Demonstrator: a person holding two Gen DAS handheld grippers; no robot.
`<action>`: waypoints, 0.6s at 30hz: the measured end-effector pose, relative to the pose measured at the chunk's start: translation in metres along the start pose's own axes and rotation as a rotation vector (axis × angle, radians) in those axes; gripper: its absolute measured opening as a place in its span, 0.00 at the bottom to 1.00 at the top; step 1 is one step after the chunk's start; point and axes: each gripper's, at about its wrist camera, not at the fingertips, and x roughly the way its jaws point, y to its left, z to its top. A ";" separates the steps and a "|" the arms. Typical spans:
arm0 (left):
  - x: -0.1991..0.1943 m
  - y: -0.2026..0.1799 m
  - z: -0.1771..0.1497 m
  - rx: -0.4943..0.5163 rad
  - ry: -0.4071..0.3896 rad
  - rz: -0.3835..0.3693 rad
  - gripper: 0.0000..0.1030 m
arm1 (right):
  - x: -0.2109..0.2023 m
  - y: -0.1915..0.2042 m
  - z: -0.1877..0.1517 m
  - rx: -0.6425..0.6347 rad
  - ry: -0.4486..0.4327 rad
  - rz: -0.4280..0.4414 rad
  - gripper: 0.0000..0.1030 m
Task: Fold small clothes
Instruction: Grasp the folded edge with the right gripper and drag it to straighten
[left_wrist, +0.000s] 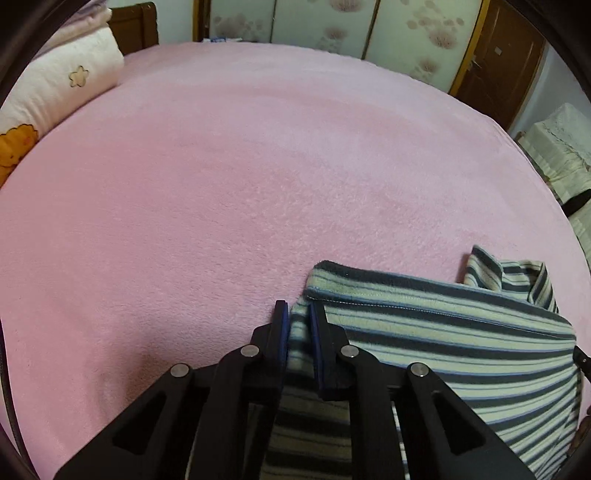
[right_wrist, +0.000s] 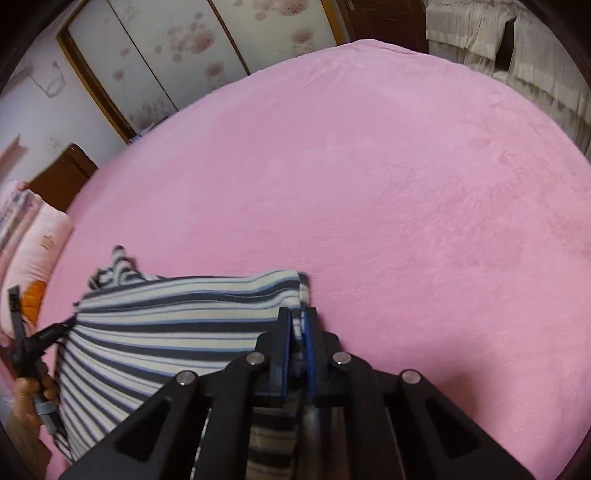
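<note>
Left hand-held gripper (left_wrist: 299, 314), right hand-held gripper (right_wrist: 297, 319) pinch striped garment (left_wrist: 461, 332); no legible writing

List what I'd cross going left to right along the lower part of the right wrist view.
Person's hand holding the left claw → striped garment → right claw shut on its corner → bare pink blanket.

This was a home bedroom. A bed under a pink fleece blanket (left_wrist: 221, 184) filled it, with pillows (left_wrist: 70, 85) at the bed's head and floral-panelled wardrobe doors (left_wrist: 321, 22) beyond the bed's far edge.
</note>
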 end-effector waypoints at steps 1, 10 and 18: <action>-0.002 0.003 0.000 -0.020 -0.012 -0.003 0.10 | -0.002 -0.001 0.000 0.006 -0.004 0.003 0.07; -0.071 0.021 -0.017 -0.046 -0.129 -0.111 0.11 | -0.074 -0.001 -0.025 -0.030 -0.060 0.038 0.13; -0.125 0.004 -0.082 0.095 -0.156 -0.166 0.11 | -0.106 0.029 -0.078 -0.105 -0.077 0.019 0.13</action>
